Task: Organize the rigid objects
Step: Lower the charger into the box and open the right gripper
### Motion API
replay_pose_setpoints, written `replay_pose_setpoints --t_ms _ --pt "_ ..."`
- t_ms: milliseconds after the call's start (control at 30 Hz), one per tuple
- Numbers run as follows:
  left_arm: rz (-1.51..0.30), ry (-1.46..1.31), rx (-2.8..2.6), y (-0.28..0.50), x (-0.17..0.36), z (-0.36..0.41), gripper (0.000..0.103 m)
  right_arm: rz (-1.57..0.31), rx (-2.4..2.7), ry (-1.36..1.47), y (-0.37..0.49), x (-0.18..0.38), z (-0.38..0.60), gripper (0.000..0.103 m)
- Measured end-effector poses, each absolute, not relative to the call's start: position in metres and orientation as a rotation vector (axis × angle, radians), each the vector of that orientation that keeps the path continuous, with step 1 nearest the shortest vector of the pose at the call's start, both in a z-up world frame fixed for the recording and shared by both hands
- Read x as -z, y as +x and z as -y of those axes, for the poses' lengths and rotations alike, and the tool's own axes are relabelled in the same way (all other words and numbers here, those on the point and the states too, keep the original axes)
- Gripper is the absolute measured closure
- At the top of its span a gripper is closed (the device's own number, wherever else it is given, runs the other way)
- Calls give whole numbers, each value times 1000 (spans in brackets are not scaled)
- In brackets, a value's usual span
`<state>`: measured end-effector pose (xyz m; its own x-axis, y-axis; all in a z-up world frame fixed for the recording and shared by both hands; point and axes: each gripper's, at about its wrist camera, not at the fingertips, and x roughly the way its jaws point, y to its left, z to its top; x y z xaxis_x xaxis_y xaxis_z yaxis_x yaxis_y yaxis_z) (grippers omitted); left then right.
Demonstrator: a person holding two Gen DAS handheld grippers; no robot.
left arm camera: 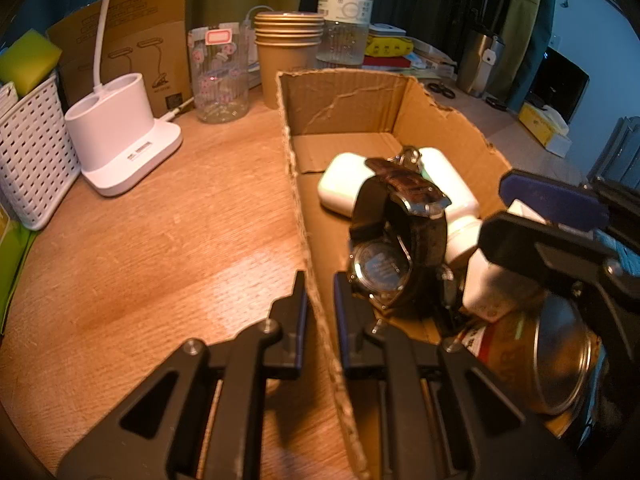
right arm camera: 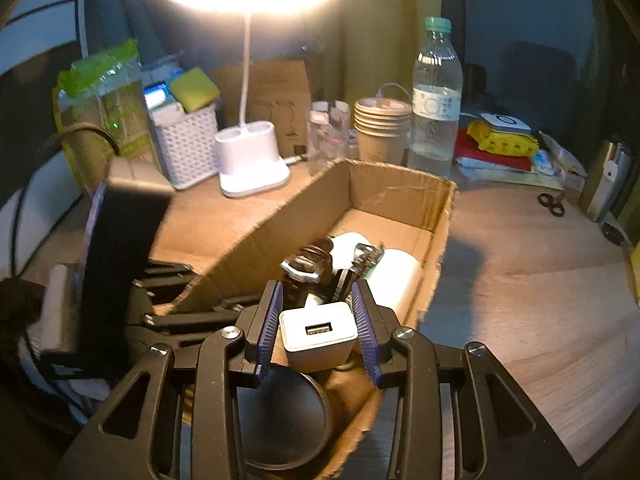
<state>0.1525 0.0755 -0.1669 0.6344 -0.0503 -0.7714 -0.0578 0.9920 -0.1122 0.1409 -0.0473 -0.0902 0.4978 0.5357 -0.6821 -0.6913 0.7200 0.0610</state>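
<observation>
An open cardboard box point(left arm camera: 344, 100) point(right arm camera: 400, 192) lies on the wooden desk. Inside it are a leather-strap watch point(left arm camera: 400, 240) point(right arm camera: 306, 266), a white earbud case point(left arm camera: 340, 188), a white bottle point(left arm camera: 452, 188) and a round metal tin point(left arm camera: 560, 360) point(right arm camera: 280, 412). My left gripper point(left arm camera: 320, 292) is shut on the box's left wall, one finger on each side. My right gripper point(right arm camera: 318, 300) point(left arm camera: 500, 210) is shut on a white USB charger point(right arm camera: 318, 334) point(left arm camera: 492, 284) and holds it over the near end of the box, above the tin.
Along the back stand a white lamp base point(left arm camera: 120, 140) point(right arm camera: 252, 164), a white woven basket point(left arm camera: 32, 160), a printed clear cup point(left arm camera: 218, 76), stacked paper cups point(left arm camera: 288, 52) point(right arm camera: 380, 132) and a water bottle point(right arm camera: 436, 96). Scissors point(right arm camera: 552, 204) and a steel tumbler point(right arm camera: 608, 176) are at the right.
</observation>
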Motion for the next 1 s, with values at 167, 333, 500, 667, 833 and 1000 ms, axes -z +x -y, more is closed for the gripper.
replay_pose_setpoints --t_ms 167,333,500,667,833,1000 --pt "-884 -131 -4 153 167 -75 90 -743 -728 -233 145 93 50 64" --pt "-884 -131 -4 153 167 -76 90 -744 -691 -252 150 97 46 61" --pt "-884 -131 -4 153 167 -75 90 -740 -691 -246 152 97 46 49" --pt "-884 -131 -5 152 167 -76 90 -729 -683 -230 151 93 50 49" --pt "-884 -130 -5 153 167 -76 90 -716 -672 -224 148 88 54 49" --pt "-884 -130 -5 153 167 -75 90 -702 -644 -220 145 84 59 48"
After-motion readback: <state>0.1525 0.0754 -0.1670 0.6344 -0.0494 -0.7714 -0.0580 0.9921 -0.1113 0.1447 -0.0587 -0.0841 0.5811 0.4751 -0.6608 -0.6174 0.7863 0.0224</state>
